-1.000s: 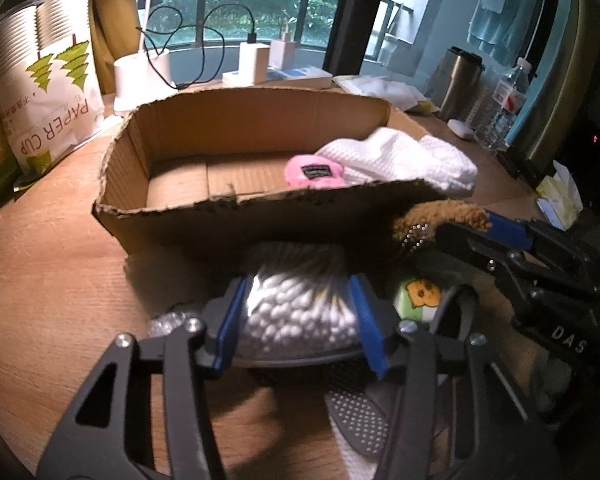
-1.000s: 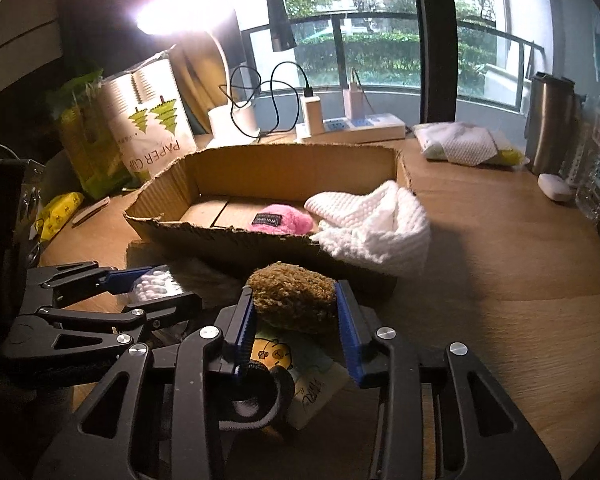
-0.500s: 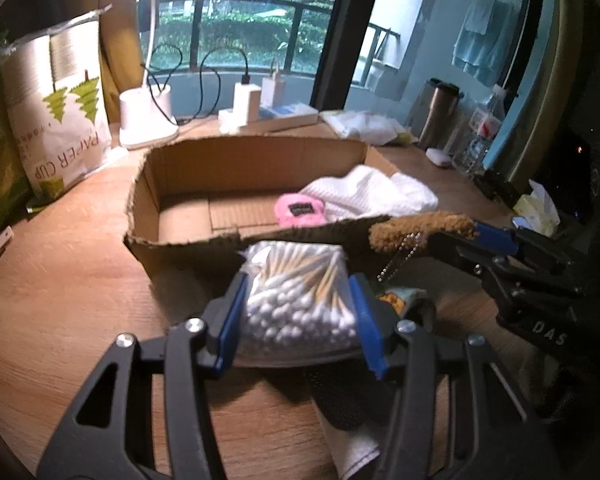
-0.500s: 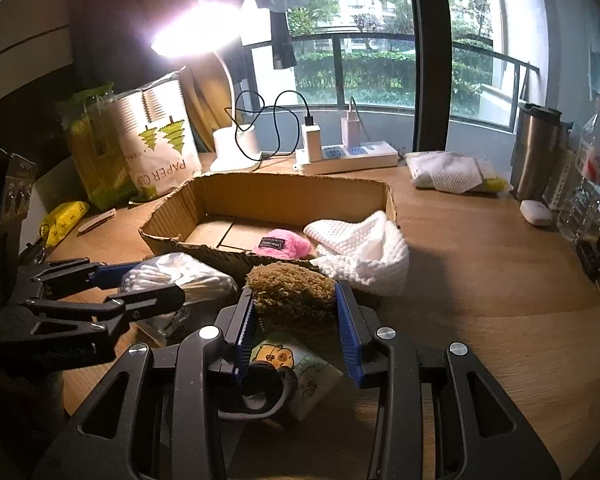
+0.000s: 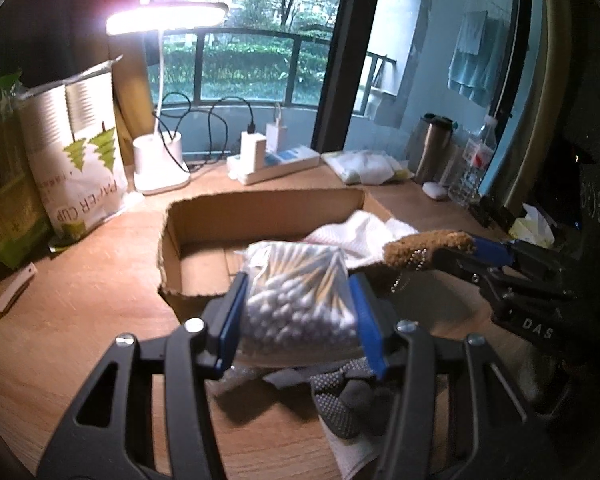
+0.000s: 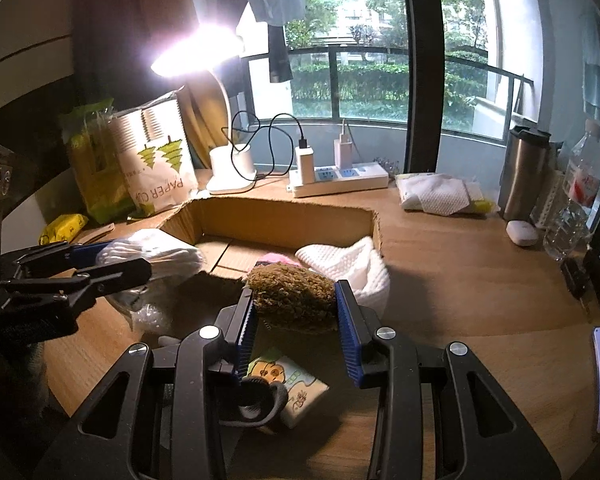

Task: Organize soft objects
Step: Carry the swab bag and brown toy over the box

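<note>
The left hand-held gripper (image 5: 296, 312) is clamped on a bag of cotton swabs (image 5: 296, 292), held above the worktop (image 5: 80, 320) at the near wall of the cardboard box (image 5: 260, 208). The right hand-held gripper (image 6: 296, 320) grips a brown fuzzy plush (image 6: 292, 296) – beside it, just before the box, where a white cloth (image 6: 344, 264) lies.
</note>
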`<state>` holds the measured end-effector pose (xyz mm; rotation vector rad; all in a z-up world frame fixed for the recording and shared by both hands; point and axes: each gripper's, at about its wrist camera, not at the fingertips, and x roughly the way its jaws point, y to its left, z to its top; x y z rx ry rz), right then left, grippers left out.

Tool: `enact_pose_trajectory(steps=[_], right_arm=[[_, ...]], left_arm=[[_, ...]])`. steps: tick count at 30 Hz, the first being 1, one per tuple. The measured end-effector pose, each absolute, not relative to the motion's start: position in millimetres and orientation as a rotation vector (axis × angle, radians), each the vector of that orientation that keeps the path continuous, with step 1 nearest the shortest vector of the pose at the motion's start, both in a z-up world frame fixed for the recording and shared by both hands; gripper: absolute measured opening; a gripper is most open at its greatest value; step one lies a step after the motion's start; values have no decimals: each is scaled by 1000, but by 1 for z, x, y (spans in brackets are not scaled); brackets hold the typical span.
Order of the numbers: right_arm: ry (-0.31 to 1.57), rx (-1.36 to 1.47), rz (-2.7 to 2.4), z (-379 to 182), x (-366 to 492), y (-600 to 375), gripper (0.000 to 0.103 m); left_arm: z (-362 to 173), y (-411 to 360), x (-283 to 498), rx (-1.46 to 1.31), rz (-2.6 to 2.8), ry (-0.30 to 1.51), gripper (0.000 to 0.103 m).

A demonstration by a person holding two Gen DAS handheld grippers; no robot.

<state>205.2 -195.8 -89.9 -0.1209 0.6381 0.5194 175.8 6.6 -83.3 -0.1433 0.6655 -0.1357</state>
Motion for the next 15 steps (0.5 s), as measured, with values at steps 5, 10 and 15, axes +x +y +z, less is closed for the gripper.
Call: enact_pose_trajectory(steps=[5,10,15], right_arm=[[623,-115,516,-83,211,-198,39],[618,-108,513,-81,220,-201,39],[623,-103,517,-83,230,-201,39]], left_arm=[[-76,11,178,-146,-122,635,52],[-70,16,184,-147,-100,611,52],[-69,20,191,-146,-82,597,52]])
